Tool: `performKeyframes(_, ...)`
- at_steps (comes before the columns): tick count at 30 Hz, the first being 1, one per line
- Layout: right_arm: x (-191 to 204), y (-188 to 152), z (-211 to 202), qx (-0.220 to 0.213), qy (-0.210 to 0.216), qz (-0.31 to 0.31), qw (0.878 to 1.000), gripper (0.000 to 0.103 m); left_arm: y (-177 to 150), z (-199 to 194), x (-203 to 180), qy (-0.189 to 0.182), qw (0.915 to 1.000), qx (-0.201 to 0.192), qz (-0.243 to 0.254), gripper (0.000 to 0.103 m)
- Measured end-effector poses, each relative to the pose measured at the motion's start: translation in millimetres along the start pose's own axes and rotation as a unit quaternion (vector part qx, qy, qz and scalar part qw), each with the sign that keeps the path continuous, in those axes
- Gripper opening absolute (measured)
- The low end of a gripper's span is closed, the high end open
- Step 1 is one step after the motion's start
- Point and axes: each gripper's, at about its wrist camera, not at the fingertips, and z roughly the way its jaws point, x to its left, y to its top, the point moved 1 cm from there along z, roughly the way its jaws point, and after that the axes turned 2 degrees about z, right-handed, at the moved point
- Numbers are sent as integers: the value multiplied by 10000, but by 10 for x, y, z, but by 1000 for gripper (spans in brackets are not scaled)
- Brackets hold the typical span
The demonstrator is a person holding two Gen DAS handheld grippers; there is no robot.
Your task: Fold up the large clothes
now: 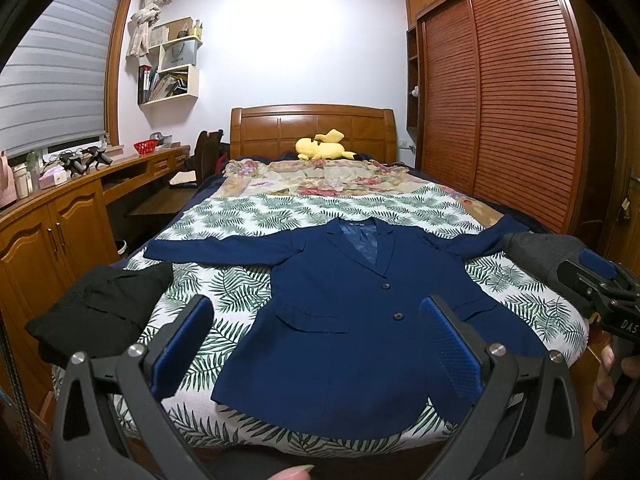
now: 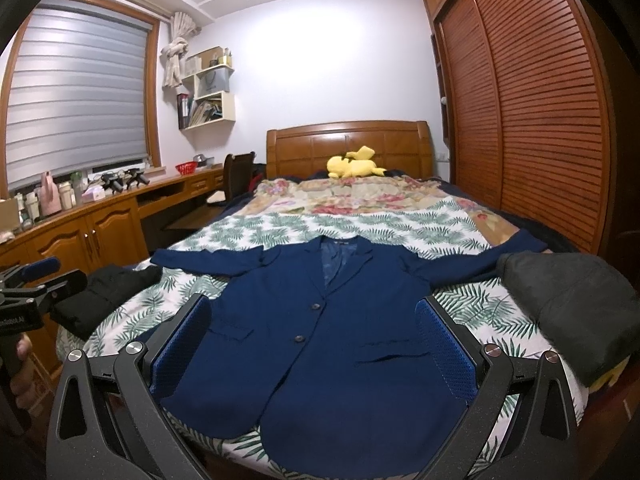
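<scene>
My left gripper point(image 1: 316, 344) and right gripper point(image 2: 312, 344) both gape wide, holding nothing. Just ahead of them the navy blue buttoned cloth blazer point(image 2: 320, 320) lies flat on the leaf-print bed point(image 2: 400, 220). Soft but structured, probably; I'd pinch a sleeve cuff and hem corner.

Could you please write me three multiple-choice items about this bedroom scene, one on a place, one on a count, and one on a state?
1. Where does the yellow plush toy lie?
A. by the headboard
B. on the desk
C. on the blazer

2. How many front buttons show on the blue blazer?
A. one
B. two
C. four

3. How do the left gripper and the right gripper stand?
A. both shut on the blazer
B. one open, one shut
C. both open, holding nothing

Answers:
1 A, it rests at the far end of the bed against the headboard.
2 B, two dark buttons sit down the front.
3 C, the fingers of each are spread wide above the blazer.
</scene>
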Motion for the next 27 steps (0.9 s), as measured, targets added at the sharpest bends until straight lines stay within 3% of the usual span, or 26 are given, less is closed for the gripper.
performKeyframes(7, 62, -33, 200, 201, -147, -146, 9996, 103, -106, 266, 105, 92, 9997, 220, -16, 103)
performKeyframes(27, 304, -81, 810, 567, 177, -447, 9972, 103, -379, 707, 408, -85, 9975, 676, -167, 103)
